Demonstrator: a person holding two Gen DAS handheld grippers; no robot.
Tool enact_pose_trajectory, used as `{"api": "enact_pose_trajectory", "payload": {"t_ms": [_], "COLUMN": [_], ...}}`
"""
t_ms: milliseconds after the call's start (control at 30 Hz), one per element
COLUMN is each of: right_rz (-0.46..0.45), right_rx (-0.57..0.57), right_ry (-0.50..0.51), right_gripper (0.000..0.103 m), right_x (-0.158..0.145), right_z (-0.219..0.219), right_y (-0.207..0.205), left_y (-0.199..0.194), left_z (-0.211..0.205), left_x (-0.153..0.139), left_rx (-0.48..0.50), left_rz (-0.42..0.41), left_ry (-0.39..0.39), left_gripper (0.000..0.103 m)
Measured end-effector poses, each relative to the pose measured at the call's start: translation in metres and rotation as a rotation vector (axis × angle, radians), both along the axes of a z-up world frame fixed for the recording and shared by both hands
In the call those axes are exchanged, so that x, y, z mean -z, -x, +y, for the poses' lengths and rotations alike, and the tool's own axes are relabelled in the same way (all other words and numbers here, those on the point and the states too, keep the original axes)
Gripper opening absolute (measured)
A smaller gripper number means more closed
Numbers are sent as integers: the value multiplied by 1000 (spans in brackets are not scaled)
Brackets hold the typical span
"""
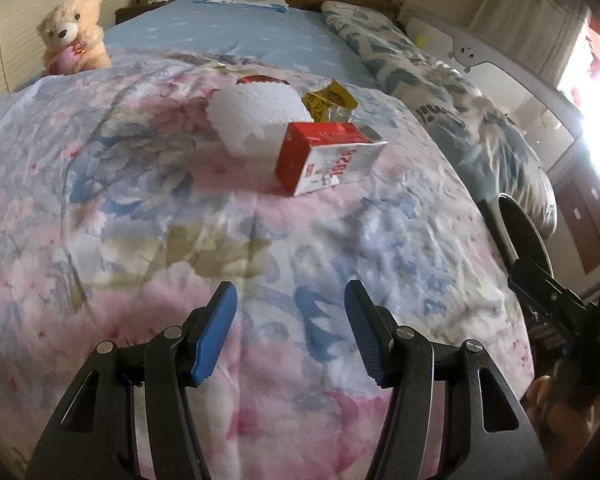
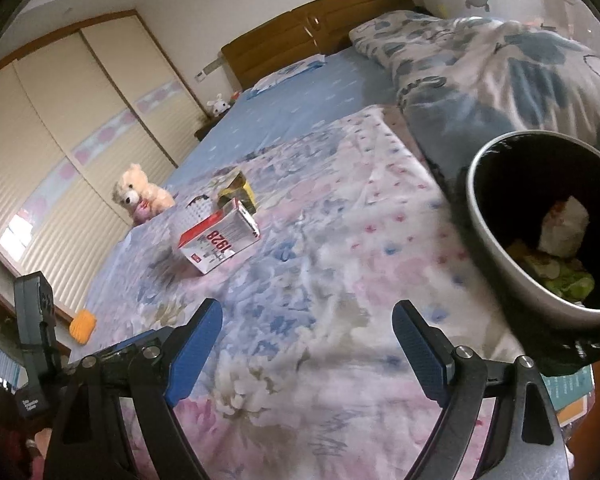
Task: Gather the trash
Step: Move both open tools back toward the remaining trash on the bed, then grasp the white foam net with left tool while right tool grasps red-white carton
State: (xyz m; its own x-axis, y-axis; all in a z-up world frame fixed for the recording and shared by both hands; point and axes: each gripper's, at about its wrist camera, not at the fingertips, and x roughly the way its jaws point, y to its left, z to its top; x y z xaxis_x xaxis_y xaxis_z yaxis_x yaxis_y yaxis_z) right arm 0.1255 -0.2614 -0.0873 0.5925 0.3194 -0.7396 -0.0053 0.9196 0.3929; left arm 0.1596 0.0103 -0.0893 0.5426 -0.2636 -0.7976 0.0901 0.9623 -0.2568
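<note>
A red and white carton (image 1: 328, 156) (image 2: 220, 242) lies on its side in the middle of the floral quilt. Behind it are a white foam piece (image 1: 256, 116) (image 2: 198, 210) and a crumpled yellow wrapper (image 1: 330, 98) (image 2: 238, 194). My left gripper (image 1: 290, 296) hovers over the quilt short of the carton, open, with nothing between its blue pads. My right gripper (image 2: 308, 312) is also open and empty, wider apart, over the near part of the quilt. A round trash bin (image 2: 500, 256) (image 1: 520, 224) with a black liner stands at the right and holds some trash.
A cream teddy bear (image 1: 74, 32) (image 2: 142, 196) sits at the bed's left edge. A rolled blue-patterned duvet (image 1: 440, 92) (image 2: 480, 68) lies along the right side. Behind are the wooden headboard (image 2: 316, 36) and wardrobe doors (image 2: 60, 140). An orange object (image 2: 82, 326) lies on the floor.
</note>
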Motion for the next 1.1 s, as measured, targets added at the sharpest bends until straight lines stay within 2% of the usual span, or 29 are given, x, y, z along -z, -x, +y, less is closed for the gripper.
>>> {"api": "enact_pose_trajectory", "payload": {"t_ms": [167,367,533,700,767,800,833,967,1033,1100], "right_rz": [2,8,17,30,30,29,28,19,15,15], "right_rx": [1,8,8,18,19,19,19,21,20,18], "right_ry": [-4,-11,-15,-24,-23,-22,-20,-12,-8,-8], "right_gripper": [88,88,88,88,88,88,88,88,88,88], "right_x": [3,7,11,16,17,17,16,15,16,18], "right_z": [2,0,-1,-4,-5,-5,-5,-2,1,6], "right_y": [-6,-14,-21,-29,-32,-34,-35,-40,-43,-46], "left_y": [-21,-57,-76,-90,-91,-91,-91,-73,-63,-47], "left_z": [-1,-3,-14,-30,-31,-32,-32,-23,-17,-4], "left_x": [3,5,1,5,7,10,12,8,5,0], "left_rx": [27,48,91,121,115,119,130,126,122,112], "left_rz": [-7,-14,-56,-71,-72,-62,-50,-77,-86,-95], "left_ry": [-32,-45,-36,-57,-65,-70,-56,-40,-25,-7], "left_gripper": [57,63,67,67,52,30,15,11,0,0]}}
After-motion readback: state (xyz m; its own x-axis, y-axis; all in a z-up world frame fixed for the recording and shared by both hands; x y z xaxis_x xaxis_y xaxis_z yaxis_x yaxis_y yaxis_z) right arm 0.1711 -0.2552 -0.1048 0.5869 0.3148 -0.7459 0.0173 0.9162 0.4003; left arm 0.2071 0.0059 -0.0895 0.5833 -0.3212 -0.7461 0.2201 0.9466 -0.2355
